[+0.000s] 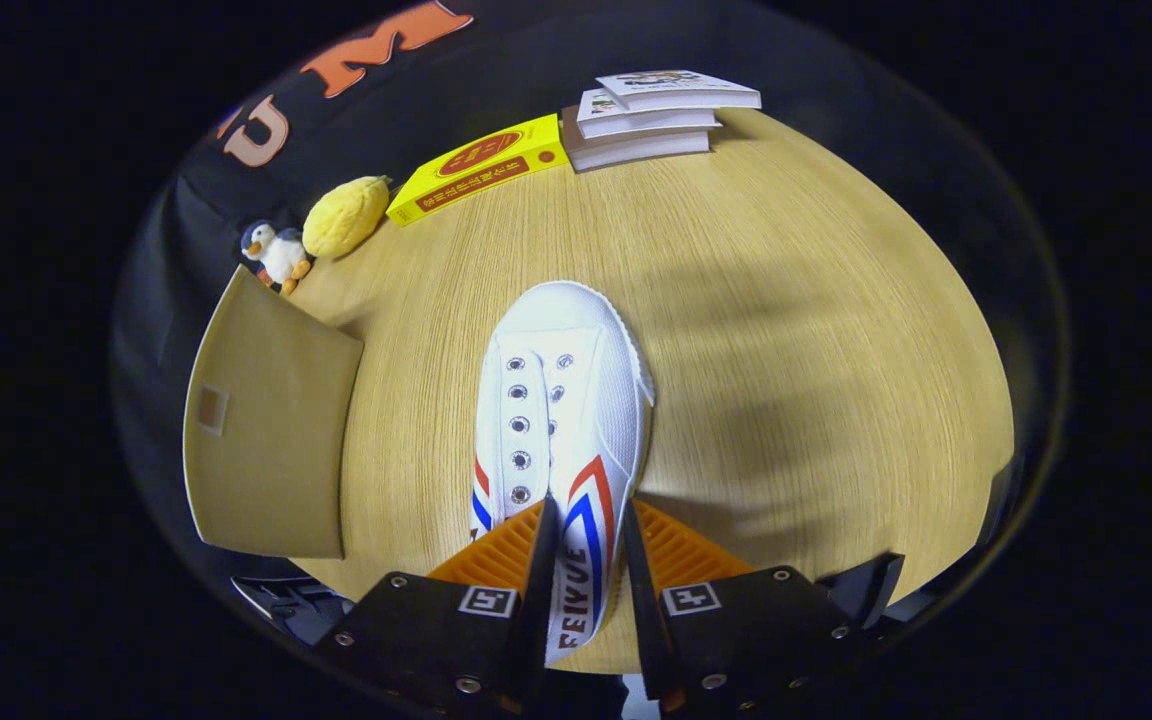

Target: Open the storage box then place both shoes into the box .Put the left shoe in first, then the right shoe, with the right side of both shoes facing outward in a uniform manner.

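Observation:
A white canvas shoe (556,400) with red and blue side stripes and no laces points away from me over the wooden table (816,330). My gripper (586,540) is shut on the shoe's side wall near the heel, one finger on each face of the canvas. The shoe's toe reaches out beyond the fingertips. Left of the shoe stands the tan storage box (271,440), whose raised flap has a small pale patch on it. The box's inside is hidden from me.
Along the far edge of the table lie a yellow book (481,165), a stack of white books (651,115), a yellow plush lemon (346,215) and a small penguin toy (276,255). Bare tabletop stretches to the right of the shoe.

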Demonstrator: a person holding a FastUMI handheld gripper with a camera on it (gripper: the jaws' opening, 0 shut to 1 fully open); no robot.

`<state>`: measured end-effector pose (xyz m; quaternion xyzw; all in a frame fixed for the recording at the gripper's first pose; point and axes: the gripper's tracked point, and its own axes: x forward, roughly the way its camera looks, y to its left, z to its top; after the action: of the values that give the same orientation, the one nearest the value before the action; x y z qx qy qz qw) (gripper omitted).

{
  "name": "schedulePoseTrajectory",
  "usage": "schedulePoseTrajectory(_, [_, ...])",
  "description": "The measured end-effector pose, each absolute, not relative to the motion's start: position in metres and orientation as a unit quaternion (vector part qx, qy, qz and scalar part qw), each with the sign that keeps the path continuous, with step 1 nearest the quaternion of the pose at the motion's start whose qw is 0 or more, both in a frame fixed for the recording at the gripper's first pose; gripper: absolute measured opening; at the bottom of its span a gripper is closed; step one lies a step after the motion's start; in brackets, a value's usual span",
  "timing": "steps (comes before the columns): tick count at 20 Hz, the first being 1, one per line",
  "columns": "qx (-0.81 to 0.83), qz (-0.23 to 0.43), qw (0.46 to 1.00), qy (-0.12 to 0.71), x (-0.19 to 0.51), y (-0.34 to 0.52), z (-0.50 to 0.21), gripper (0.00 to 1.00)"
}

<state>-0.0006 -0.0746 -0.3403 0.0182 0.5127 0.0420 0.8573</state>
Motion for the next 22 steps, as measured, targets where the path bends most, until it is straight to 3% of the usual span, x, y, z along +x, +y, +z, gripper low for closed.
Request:
schedulePoseTrajectory(7, [0.042, 0.036, 0.869, 0.492, 0.0, -0.079, -0.341, 0.38])
schedulePoseTrajectory(9, [0.075, 0.027, 0.876, 0.475, 0.001, -0.082, -0.34, 0.24])
schedulePoseTrajectory(10, [0.097, 0.023, 0.879, 0.467, 0.001, -0.082, -0.34, 0.12])
schedulePoseTrajectory(12, [0.138, 0.024, 0.879, 0.455, 0.002, -0.081, -0.34, 0.01])
schedulePoseTrajectory(22, [0.213, 0.047, 0.894, 0.39, 0.001, -0.058, -0.272, 0.0])
